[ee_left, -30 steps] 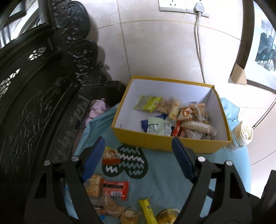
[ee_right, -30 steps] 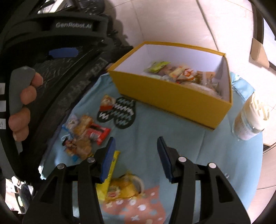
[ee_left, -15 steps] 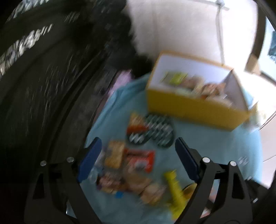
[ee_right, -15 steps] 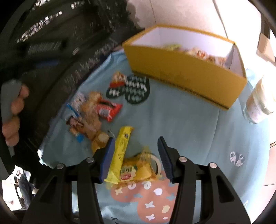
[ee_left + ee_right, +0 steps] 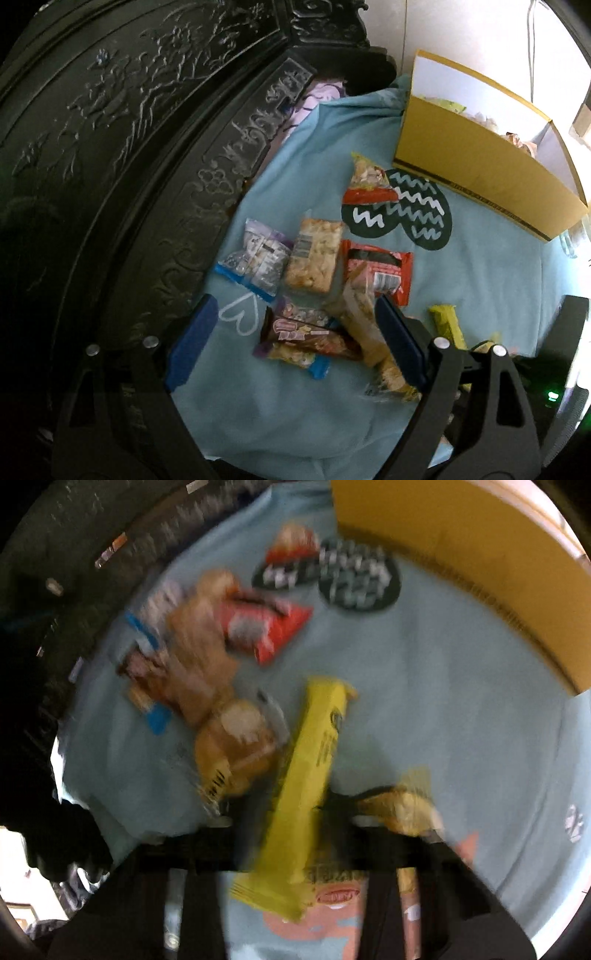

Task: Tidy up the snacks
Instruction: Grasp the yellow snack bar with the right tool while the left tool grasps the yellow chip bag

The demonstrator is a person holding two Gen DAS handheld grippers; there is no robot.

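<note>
Pickup is the step in hand: the right gripper is closing its jaws around the yellow bar lying on the blue cloth, while the left gripper hovers spread wide over the snack pile, so next comes lifting toward the yellow box

free: bare blue cloth between snack pile and yellow box | blocked: carved dark furniture hems pile's left | box wall rises behind
</note>
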